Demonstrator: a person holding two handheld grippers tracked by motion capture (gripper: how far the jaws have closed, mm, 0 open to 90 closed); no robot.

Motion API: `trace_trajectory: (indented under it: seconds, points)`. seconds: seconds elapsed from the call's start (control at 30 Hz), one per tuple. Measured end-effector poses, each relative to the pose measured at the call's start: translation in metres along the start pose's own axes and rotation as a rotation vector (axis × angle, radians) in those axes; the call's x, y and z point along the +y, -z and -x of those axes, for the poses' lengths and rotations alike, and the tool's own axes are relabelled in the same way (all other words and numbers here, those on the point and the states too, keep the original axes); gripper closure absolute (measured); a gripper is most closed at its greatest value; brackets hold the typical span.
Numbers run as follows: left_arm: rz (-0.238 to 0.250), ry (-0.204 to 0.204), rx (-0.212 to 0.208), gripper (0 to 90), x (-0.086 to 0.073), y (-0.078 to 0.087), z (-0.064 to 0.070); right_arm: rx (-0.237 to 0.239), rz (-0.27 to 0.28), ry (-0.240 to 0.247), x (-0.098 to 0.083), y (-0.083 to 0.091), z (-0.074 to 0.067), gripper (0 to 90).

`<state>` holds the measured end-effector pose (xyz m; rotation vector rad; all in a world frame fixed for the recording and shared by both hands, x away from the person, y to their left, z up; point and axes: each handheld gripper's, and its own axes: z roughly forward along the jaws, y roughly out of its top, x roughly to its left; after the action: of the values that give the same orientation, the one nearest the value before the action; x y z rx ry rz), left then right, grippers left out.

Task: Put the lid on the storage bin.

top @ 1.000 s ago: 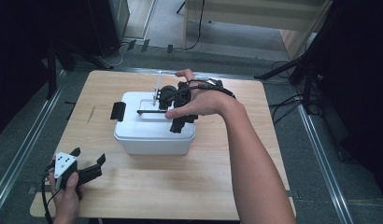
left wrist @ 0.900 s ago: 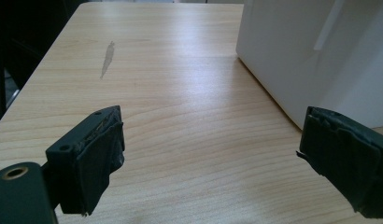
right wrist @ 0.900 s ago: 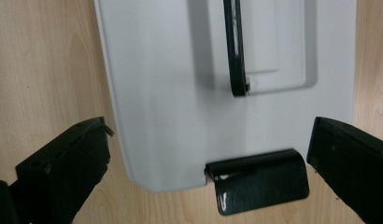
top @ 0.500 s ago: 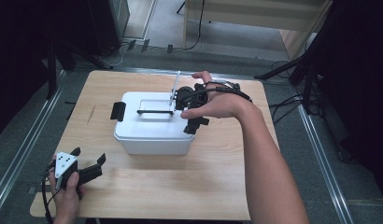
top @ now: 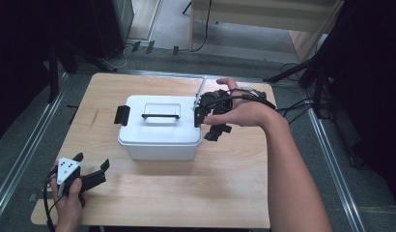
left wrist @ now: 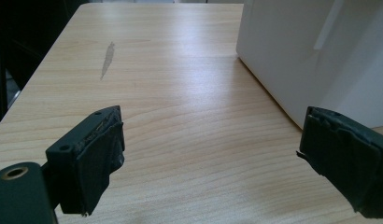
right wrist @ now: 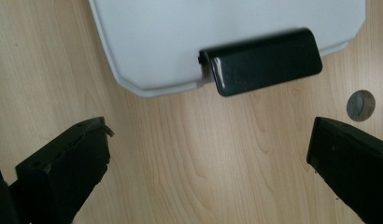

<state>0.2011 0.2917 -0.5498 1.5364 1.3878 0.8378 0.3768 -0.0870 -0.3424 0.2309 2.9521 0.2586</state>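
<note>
A white lidded box [top: 160, 128] stands mid-table with a black handle [top: 161, 116] on its lid and a black latch at each end. My right gripper [top: 208, 123] hovers open just off the box's right end, beside the right latch [top: 198, 112]. In the right gripper view that latch [right wrist: 262, 60] sticks out from the lid's edge [right wrist: 203, 32], beyond my open right gripper [right wrist: 213, 172], with bare wood between the jaws. My left gripper [top: 92, 166] rests open at the table's front left corner. In the left gripper view it [left wrist: 217, 163] faces the box's side wall [left wrist: 311, 56], apart from it.
The wooden table [top: 225, 183] has open room in front of and left of the box. A grey smear [left wrist: 107, 58] marks the wood on the left. A small round grey disc [right wrist: 360, 105] sits in the tabletop near the right latch. Cables and stands lie on the floor around.
My right gripper has moved from above the lid's handle rightward to just past the box's right end. The left gripper has stayed in place.
</note>
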Motion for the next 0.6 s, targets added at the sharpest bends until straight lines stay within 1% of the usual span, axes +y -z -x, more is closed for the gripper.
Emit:
trace_trajectory:
  seconds: [0.2,0.23,0.3,0.5,0.6]
  points:
    - [0.001,0.0,0.002,7.1,0.0,0.0,0.0,-0.002,0.0,-0.025,-0.019,-0.001,0.001,0.0]
    - [0.001,-0.001,0.002,7.1,0.0,0.0,0.0,-0.003,-0.001,-0.032,-0.022,-0.002,0.001,0.0]
    - [0.001,0.0,0.003,7.1,0.0,0.0,0.0,-0.004,0.0,-0.032,-0.029,-0.004,0.002,0.0]
    - [0.003,0.0,0.004,7.1,0.0,0.0,0.0,0.0,0.015,-0.073,-0.051,-0.011,0.001,0.0]
    - [0.003,0.002,0.005,7.1,0.0,0.0,0.001,-0.005,0.023,-0.083,-0.063,-0.015,0.001,0.0]
